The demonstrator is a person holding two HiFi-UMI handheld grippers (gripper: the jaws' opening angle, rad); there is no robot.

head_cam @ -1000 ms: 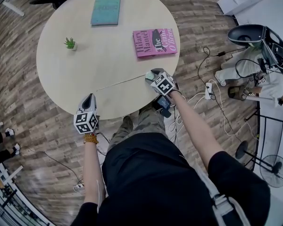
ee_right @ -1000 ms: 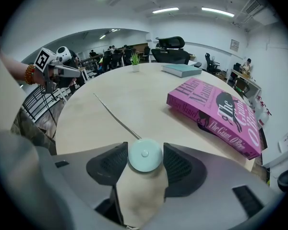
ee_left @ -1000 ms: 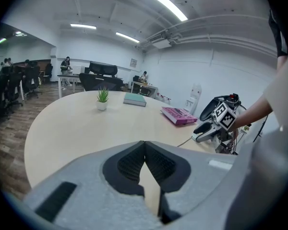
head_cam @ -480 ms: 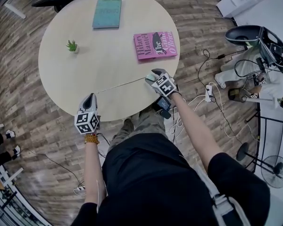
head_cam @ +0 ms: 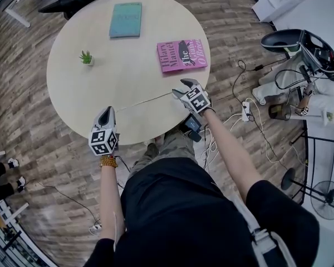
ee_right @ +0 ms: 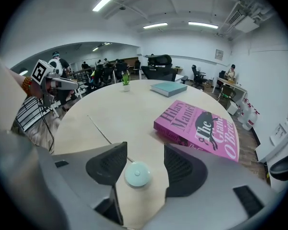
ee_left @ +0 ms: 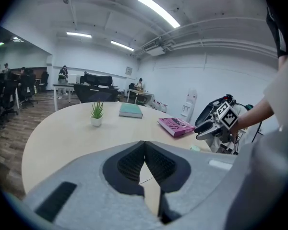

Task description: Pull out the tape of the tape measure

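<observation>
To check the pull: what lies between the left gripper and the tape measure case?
Only the thin pulled-out tape, stretched over the table from the shut left gripper to the case between the right gripper's fingers; the head view shows it.

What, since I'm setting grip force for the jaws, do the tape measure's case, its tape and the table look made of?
The case is probably plastic: a smooth, pale green moulded disc with a centre button and a soft sheen. The tape is too thin to tell; it lies flat as a pale line, possibly fibre or vinyl. The table is likely light laminate, with an even, matte surface.
</observation>
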